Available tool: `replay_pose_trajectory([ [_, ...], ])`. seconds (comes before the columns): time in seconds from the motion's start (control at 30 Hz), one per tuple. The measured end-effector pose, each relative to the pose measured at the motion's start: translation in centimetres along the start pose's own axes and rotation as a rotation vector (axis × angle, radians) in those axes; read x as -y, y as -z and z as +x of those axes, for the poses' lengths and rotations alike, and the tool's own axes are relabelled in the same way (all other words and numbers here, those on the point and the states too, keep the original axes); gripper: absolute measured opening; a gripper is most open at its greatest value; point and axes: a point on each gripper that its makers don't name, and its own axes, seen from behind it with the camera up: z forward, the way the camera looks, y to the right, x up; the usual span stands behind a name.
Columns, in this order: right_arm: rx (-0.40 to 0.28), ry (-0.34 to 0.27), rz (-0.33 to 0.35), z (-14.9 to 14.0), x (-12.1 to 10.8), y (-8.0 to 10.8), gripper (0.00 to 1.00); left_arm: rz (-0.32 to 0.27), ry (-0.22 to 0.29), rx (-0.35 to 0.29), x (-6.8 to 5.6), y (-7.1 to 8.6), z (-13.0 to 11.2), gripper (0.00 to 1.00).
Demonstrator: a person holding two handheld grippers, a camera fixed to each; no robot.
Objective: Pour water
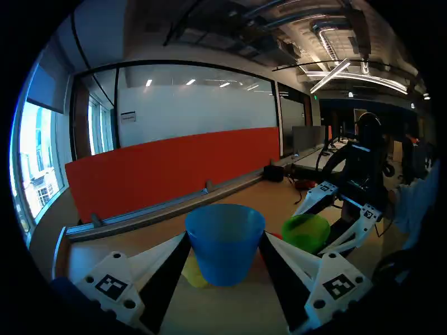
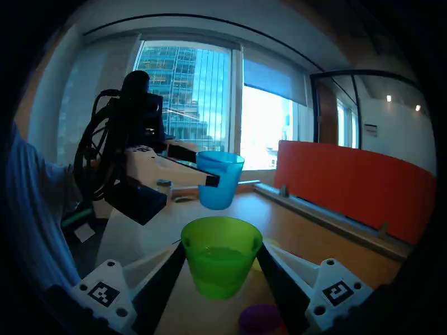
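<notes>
A blue cup (image 1: pixel 225 243) stands upright between the fingers of my left gripper (image 1: pixel 224 245), which is shut on it above the wooden table (image 1: pixel 279 201). My right gripper (image 2: pixel 222 262) is shut on a green cup (image 2: pixel 222 262) holding liquid. In the left gripper view the green cup (image 1: pixel 305 231) and the right gripper (image 1: pixel 329 223) sit to the right, slightly lower than the blue one. In the right gripper view the blue cup (image 2: pixel 219 178) hangs ahead in the left gripper (image 2: pixel 190 167), apart from the green cup.
A yellow object (image 1: pixel 193 272) lies on the table under the blue cup. A purple cup (image 2: pixel 261 319) sits low in the right gripper view. An orange partition (image 1: pixel 173 162) with a metal rail (image 1: pixel 179 205) bounds the table's far side. A person's blue sleeve (image 2: pixel 31 223) is at left.
</notes>
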Motion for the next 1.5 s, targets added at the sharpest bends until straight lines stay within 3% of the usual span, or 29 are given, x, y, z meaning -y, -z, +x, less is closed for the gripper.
replay_pose_trajectory([
  [0.7, 0.153, 0.003, 0.084, -5.6, 1.7, -2.5, 0.90, -0.030, 0.015, 0.160, 0.9, 0.1, -9.6, 0.85],
  [1.5, 0.323, 0.027, 0.149, -12.3, 2.6, -4.8, 0.90, -0.150, -0.075, 0.383, -1.7, -0.2, -18.5, 0.85],
])
